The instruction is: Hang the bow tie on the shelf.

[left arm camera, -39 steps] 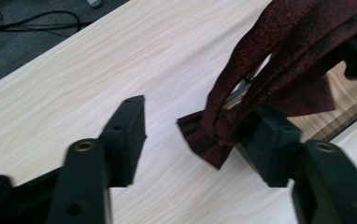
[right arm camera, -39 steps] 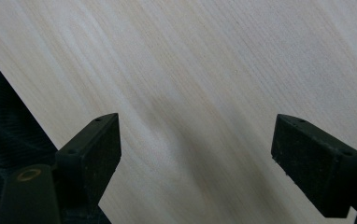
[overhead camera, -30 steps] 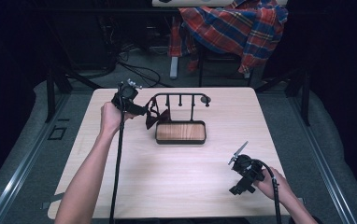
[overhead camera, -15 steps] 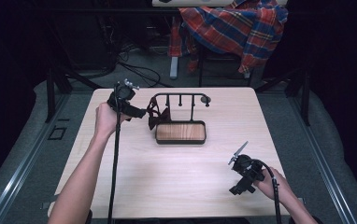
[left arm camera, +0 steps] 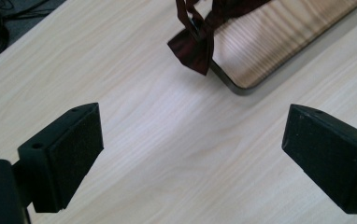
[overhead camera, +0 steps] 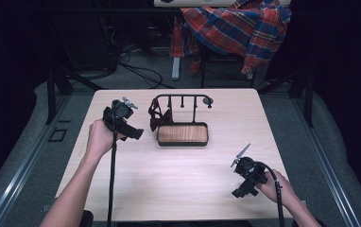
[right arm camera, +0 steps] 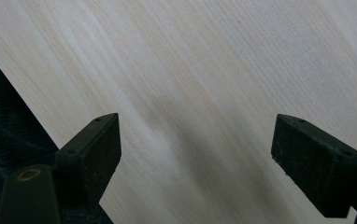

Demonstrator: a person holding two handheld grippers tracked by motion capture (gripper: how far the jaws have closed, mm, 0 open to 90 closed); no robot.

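A dark red bow tie (overhead camera: pixel 159 118) hangs from the left end of a black hook rack (overhead camera: pixel 183 97) that stands on a wooden base (overhead camera: pixel 182 134). My left gripper (overhead camera: pixel 136 133) hovers just left of the rack, apart from the bow tie. Its jaws have just been opening and stand wide with nothing between them. In the left gripper view the left gripper (left arm camera: pixel 190 140) looks over bare table, with the bow tie (left arm camera: pixel 195 46) and the wooden base (left arm camera: pixel 270 37) beyond it. My right gripper (overhead camera: pixel 239 191) rests near the table's front right, open over bare wood (right arm camera: pixel 195 144).
The light wooden table (overhead camera: pixel 178 189) has free room in front of the rack and on both sides. A plaid cloth (overhead camera: pixel 235 28) drapes over a chair behind the table. Dark floor (right arm camera: pixel 3 140) lies past the table's edge in the right gripper view.
My left gripper has drawn back from the bow tie toward the near left. The bow tie stays hanging on the rack. The right gripper has not moved.
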